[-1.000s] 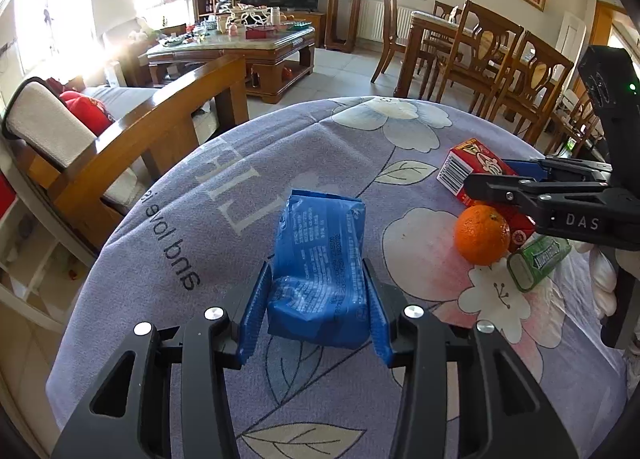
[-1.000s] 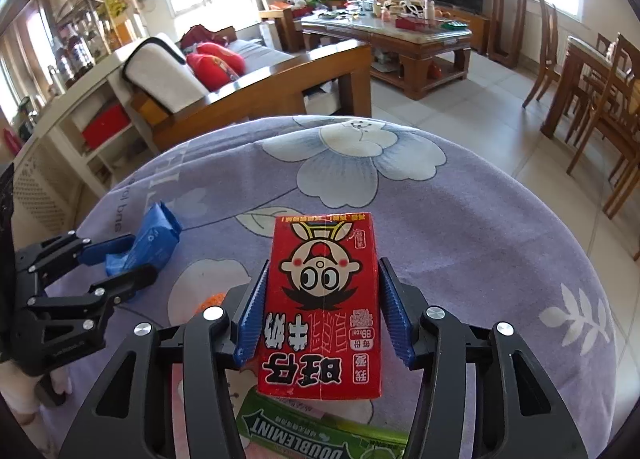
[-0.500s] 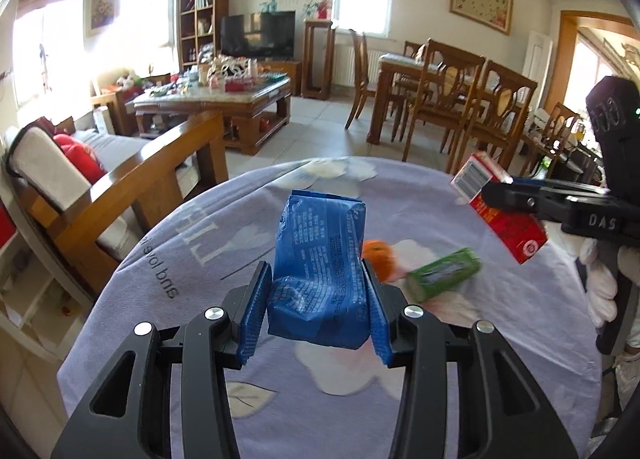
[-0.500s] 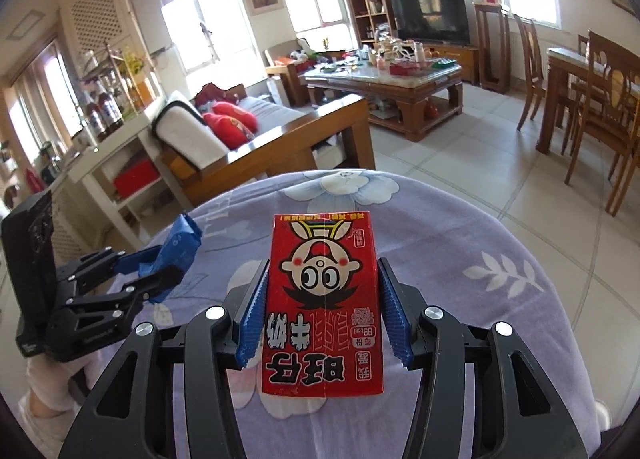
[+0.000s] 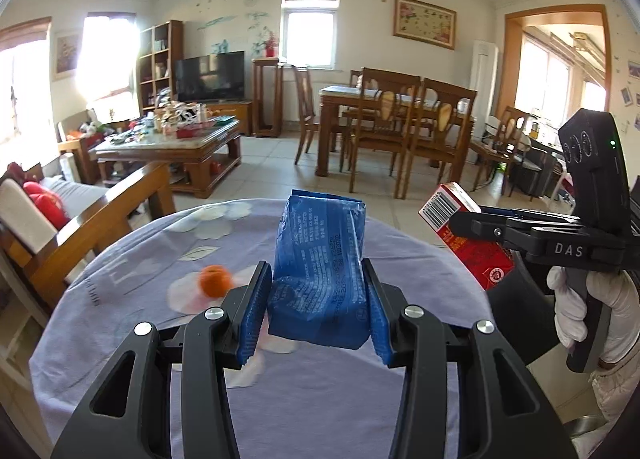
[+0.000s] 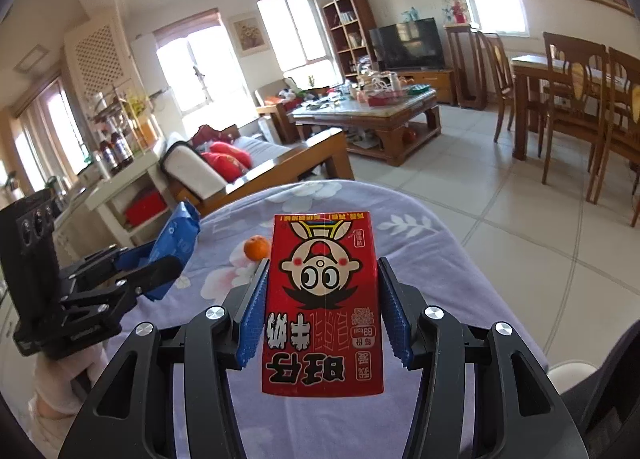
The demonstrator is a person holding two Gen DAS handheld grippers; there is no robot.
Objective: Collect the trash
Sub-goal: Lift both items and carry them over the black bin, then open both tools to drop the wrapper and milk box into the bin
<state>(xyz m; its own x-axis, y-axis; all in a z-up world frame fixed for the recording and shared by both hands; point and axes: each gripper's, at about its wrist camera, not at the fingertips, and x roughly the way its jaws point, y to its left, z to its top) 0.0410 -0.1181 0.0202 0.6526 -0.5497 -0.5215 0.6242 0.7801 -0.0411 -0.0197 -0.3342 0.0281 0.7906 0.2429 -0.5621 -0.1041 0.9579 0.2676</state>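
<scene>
Gripping blue packet (image 5: 320, 271) left, red carton (image 6: 323, 307) right (both aloft).

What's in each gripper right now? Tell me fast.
Left gripper: closed on the blue packet, held clear above the table.
Right gripper: closed on the red carton, also lifted off the table.

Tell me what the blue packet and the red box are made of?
The blue packet looks like thin glossy plastic film: it crinkles, dents where the left gripper squeezes it, and catches light. The red box in the right gripper looks like smooth printed cardboard, probably coated: flat faces, straight edges, slight sheen.
</scene>
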